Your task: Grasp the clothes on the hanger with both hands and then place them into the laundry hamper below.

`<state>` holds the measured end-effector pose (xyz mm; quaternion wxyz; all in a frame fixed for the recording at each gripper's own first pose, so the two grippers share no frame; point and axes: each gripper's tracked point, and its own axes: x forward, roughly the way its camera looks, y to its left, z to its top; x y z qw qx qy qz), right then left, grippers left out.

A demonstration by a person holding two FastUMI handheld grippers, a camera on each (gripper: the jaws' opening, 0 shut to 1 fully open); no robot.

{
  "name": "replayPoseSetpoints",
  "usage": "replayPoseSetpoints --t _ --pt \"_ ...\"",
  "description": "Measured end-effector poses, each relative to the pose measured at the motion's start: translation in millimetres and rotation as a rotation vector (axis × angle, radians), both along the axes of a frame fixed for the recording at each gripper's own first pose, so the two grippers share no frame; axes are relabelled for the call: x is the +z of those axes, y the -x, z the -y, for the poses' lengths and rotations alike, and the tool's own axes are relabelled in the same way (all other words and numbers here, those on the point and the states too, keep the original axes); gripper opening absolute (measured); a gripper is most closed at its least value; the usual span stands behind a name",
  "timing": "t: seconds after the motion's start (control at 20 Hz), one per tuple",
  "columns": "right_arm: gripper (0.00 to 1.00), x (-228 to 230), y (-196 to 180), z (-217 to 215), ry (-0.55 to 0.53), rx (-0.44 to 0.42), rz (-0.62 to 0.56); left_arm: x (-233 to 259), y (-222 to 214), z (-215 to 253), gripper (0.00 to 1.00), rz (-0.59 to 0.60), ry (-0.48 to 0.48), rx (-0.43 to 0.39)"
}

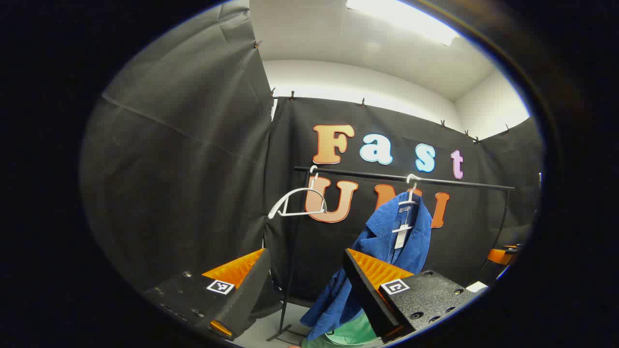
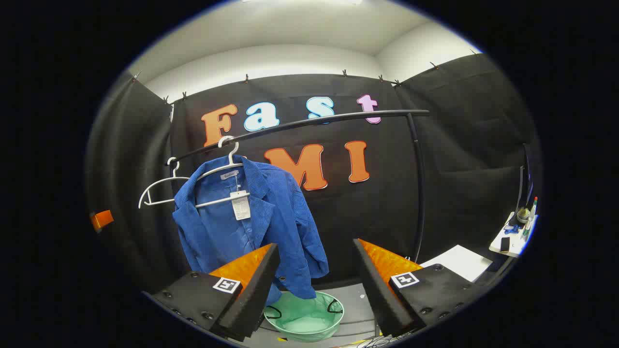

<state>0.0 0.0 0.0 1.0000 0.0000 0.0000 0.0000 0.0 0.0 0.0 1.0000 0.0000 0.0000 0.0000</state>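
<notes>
A blue corduroy jacket [image 2: 251, 217] hangs on a white hanger [image 2: 227, 166] from the black rail [image 2: 309, 122]; its hem reaches down to the green laundry hamper [image 2: 304, 319] on the floor. In the left gripper view the same jacket [image 1: 382, 246] hangs ahead and to the right, above the hamper [image 1: 353, 334]. My left gripper [image 1: 304, 285] is open, short of the jacket. My right gripper [image 2: 316, 280] is open too, with the jacket's right edge just beyond its left finger [image 2: 251, 285]. Nothing is between either pair of fingers.
An empty white hanger [image 1: 297, 203] hangs at the rail's left end, seen as hanger [image 2: 157, 191] left of the jacket. The rack's upright [image 2: 420, 193] stands at the right. A white sheet [image 2: 457, 261] and a small shelf with items [image 2: 517, 232] lie far right.
</notes>
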Motion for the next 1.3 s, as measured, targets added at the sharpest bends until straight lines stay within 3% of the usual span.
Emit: replayPoseSetpoints --t 0.05,0.5,0.9,1.2,1.3 --pt "1.0 0.4 -1.9 1.0 0.004 -0.003 -0.001 0.5 -1.7 3.1 0.95 0.002 0.004 -0.006" --pt "0.98 -3.0 -50.5 -4.5 0.034 0.032 -0.014 -11.9 -29.9 28.0 0.95 -0.005 -0.007 0.001" --pt "0.98 -10.0 -131.9 -23.9 0.047 0.182 -0.062 -29.1 -75.1 70.6 0.95 -0.012 0.041 0.059" --pt "0.98 -18.0 -190.2 -32.2 0.01 0.245 -0.095 -42.4 -102.4 97.1 0.92 -0.034 -0.007 0.082" --pt "0.98 -17.8 -203.2 -41.4 0.011 0.275 -0.086 -46.9 -109.6 105.8 0.95 -0.036 0.005 0.075"
